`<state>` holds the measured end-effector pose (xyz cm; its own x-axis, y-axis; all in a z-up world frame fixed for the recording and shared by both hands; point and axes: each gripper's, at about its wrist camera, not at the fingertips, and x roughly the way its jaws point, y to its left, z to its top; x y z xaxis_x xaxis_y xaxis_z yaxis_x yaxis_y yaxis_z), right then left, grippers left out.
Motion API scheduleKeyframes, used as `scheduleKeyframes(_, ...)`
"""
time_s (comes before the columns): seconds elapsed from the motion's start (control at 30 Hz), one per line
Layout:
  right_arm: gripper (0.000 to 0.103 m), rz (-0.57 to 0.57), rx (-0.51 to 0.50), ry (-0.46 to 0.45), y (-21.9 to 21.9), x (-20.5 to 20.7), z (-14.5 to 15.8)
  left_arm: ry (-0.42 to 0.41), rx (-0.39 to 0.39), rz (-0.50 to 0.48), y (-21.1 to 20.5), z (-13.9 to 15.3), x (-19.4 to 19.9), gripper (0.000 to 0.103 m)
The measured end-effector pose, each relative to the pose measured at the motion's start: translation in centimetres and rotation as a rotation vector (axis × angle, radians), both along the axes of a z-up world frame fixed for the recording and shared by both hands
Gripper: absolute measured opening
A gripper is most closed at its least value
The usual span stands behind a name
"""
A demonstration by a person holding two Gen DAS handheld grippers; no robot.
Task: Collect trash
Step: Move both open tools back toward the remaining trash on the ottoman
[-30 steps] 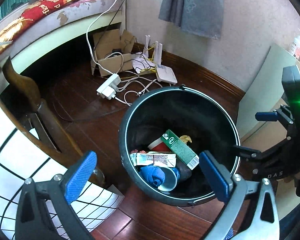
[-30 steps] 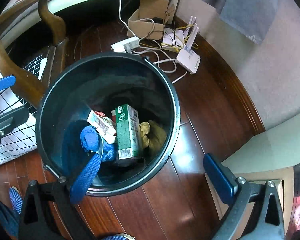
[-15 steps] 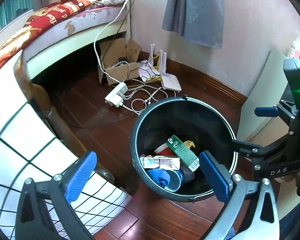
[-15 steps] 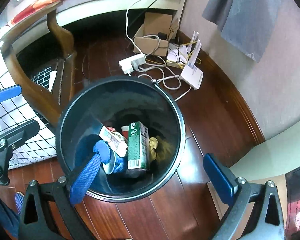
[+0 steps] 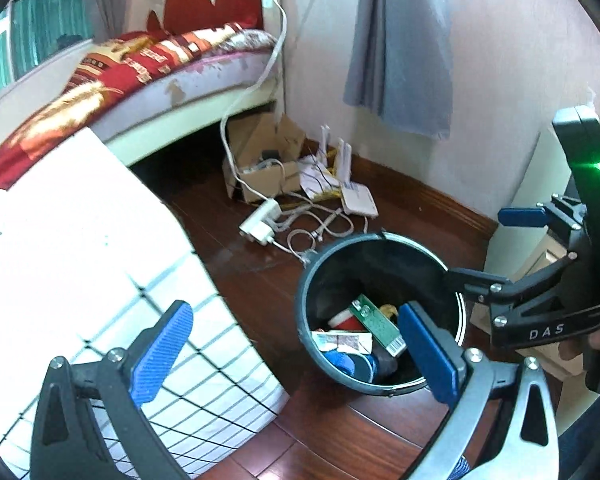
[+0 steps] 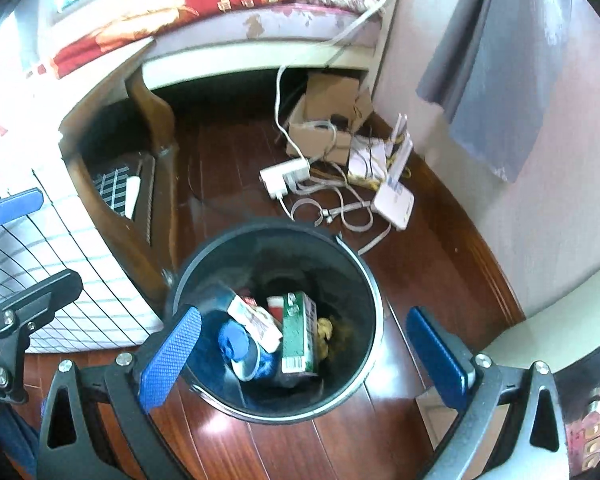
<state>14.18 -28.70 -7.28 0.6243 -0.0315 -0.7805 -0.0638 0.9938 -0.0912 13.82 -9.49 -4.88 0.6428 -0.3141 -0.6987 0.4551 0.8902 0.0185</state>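
Note:
A black round trash bin (image 5: pixel 320 272) (image 6: pixel 352 264) stands on the dark wooden floor. Inside lie a green carton (image 5: pixel 378 326) (image 6: pixel 298 334), a white wrapper (image 5: pixel 342 340) (image 6: pixel 256 320), a blue crumpled item (image 6: pixel 232 338) and a paper cup. My left gripper (image 5: pixel 296 348) hangs open above and left of the bin, holding nothing. My right gripper (image 6: pixel 304 352) is open over the bin's near rim, also holding nothing. The right gripper's body shows at the right edge of the left wrist view, and the left gripper's at the left edge of the right wrist view.
A table with a white grid-pattern cloth (image 5: pixel 100 280) (image 6: pixel 60 248) stands left of the bin. A power strip (image 5: pixel 260 220) (image 6: pixel 286 176), cables, a white router (image 5: pixel 358 200) (image 6: pixel 396 202) and a cardboard box (image 5: pixel 260 152) (image 6: pixel 324 120) lie beyond it. A bed (image 5: pixel 140 68) lies behind.
Both grippers have risen and drawn back from the bin, which now looks smaller and lower in both views. More of the bed and tablecloth shows. The jaws stayed open.

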Motion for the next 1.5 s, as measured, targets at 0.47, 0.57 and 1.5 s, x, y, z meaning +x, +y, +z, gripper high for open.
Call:
scheduleKeyframes(0.47,0.103,0.103,-0.001,-0.151,5.5,0.0,5.9,-0.115,-0.046,0.125,6.1,5.1,-0.6,0.103)
scheduleKeyframes(0.57,0.103,0.126,0.004,-0.165,6.7,0.4,6.5,-0.126,-0.047,0.153,7.5,5.5,-0.5,0.103)
scheduleKeyframes(1.5,0.103,0.385,0.176,-0.258,24.2,4.5,11.1,-0.135,-0.081,0.467,27.0,6.3,-2.5,0.092)
